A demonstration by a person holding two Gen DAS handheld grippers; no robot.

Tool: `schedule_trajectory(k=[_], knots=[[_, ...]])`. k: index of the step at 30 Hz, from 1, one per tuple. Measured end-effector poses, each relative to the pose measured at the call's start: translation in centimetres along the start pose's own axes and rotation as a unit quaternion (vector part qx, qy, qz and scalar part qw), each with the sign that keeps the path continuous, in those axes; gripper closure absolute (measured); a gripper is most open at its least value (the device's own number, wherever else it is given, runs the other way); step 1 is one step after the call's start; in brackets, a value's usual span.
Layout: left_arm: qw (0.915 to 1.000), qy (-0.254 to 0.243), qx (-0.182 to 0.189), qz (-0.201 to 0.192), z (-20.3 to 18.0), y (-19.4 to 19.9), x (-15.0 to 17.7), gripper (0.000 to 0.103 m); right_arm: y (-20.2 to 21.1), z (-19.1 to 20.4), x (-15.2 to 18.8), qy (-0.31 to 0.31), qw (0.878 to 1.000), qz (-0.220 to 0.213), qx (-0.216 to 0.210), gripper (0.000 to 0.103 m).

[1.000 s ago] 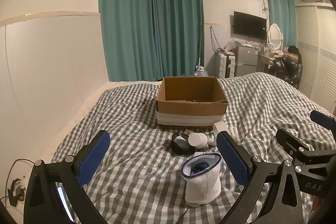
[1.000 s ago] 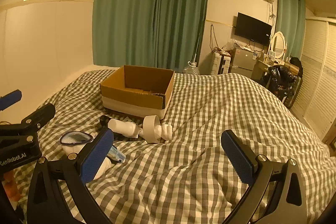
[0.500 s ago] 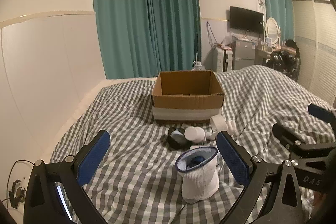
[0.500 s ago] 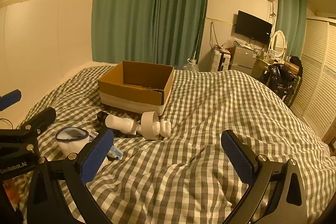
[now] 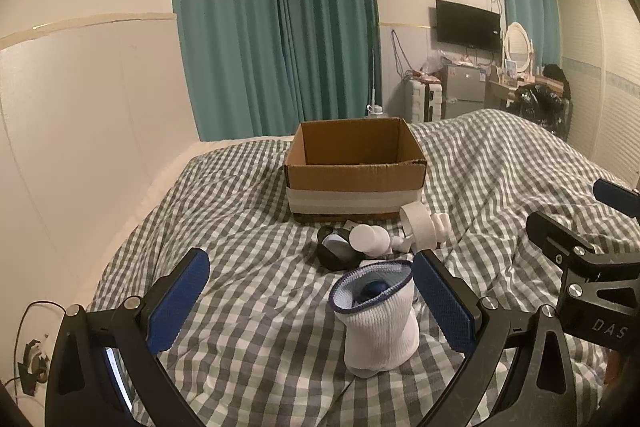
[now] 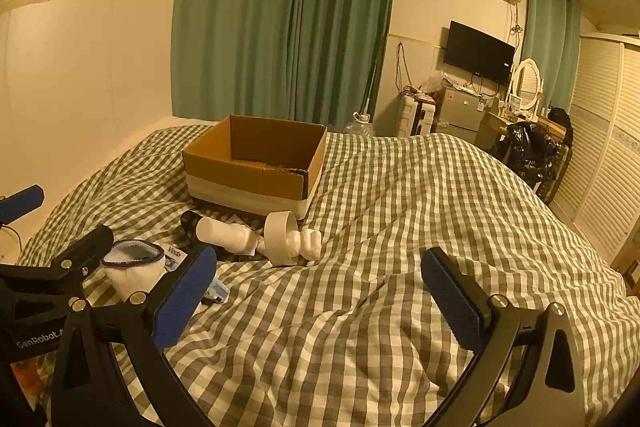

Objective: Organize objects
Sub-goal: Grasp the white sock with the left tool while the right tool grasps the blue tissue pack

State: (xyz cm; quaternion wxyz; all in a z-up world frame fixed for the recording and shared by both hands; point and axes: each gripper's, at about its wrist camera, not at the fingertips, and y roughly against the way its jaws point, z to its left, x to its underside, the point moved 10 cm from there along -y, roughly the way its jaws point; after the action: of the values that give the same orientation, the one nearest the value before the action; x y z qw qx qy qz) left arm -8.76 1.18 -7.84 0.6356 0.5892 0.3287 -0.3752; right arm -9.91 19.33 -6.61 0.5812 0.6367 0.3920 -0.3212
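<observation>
An open cardboard box [image 5: 356, 163] sits on the checked bed; it also shows in the right wrist view [image 6: 256, 163]. In front of it lie a white bottle [image 6: 224, 233], a white tape roll [image 6: 282, 237], a black pouch [image 5: 334, 253] and a white rolled sock [image 5: 378, 319] standing upright, also seen in the right wrist view [image 6: 134, 267]. My left gripper [image 5: 312, 303] is open and empty, with the sock near its right finger. My right gripper [image 6: 320, 295] is open and empty over bare bedding, right of the objects.
A small tissue pack [image 6: 176, 255] lies by the sock. The checked duvet [image 6: 420, 211] rises in a hump at the right. A white wall panel [image 5: 80, 131] borders the bed's left side. Curtains, a fridge and a dresser stand beyond the bed.
Both views have shifted slightly; the box and objects sit a little lower and nearer in the left wrist view. Both grippers stay open and empty.
</observation>
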Motion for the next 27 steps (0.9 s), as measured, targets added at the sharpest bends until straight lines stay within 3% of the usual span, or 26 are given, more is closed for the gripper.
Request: schedule_trajectory(k=[9, 14, 16, 18, 21, 22, 23, 27], knots=[[0.9986, 0.007, 0.025, 0.046, -1.1, -2.2, 2.2, 0.000, -1.3, -0.1, 1.4, -0.001, 1.000, 0.023, 0.001, 0.000], [0.9981, -0.019, 0.003, 0.059, -1.9, -3.3, 3.1, 0.000, -1.9, -0.6, 1.8, -0.008, 1.000, 0.030, 0.004, 0.000], [0.9969, -0.036, 0.010, 0.070, -2.9, -4.2, 3.6, 0.000, -2.2, -1.1, 1.9, -0.007, 0.999, 0.035, 0.012, 0.000], [0.9951, -0.048, 0.018, 0.085, -3.7, -5.2, 4.2, 0.005, -2.8, -1.7, 2.1, -0.004, 0.999, 0.045, 0.028, 0.000], [0.9890, -0.075, 0.032, 0.124, -5.0, -7.0, 5.8, 0.036, -3.9, -2.6, 2.7, -0.012, 0.998, 0.060, 0.031, 0.000], [0.9868, -0.077, 0.051, 0.133, -5.5, -7.3, 6.1, 0.053, -4.3, -2.8, 2.9, -0.017, 0.997, 0.065, 0.029, 0.000], [0.9860, -0.076, 0.062, 0.135, -5.7, -7.3, 6.0, 0.059, -4.6, -2.9, 3.1, -0.019, 0.997, 0.070, 0.026, 0.000], [0.9859, -0.049, 0.088, 0.134, -5.1, -6.8, 4.8, 0.063, -5.8, -2.0, 3.3, -0.006, 0.996, 0.086, 0.010, 0.000]])
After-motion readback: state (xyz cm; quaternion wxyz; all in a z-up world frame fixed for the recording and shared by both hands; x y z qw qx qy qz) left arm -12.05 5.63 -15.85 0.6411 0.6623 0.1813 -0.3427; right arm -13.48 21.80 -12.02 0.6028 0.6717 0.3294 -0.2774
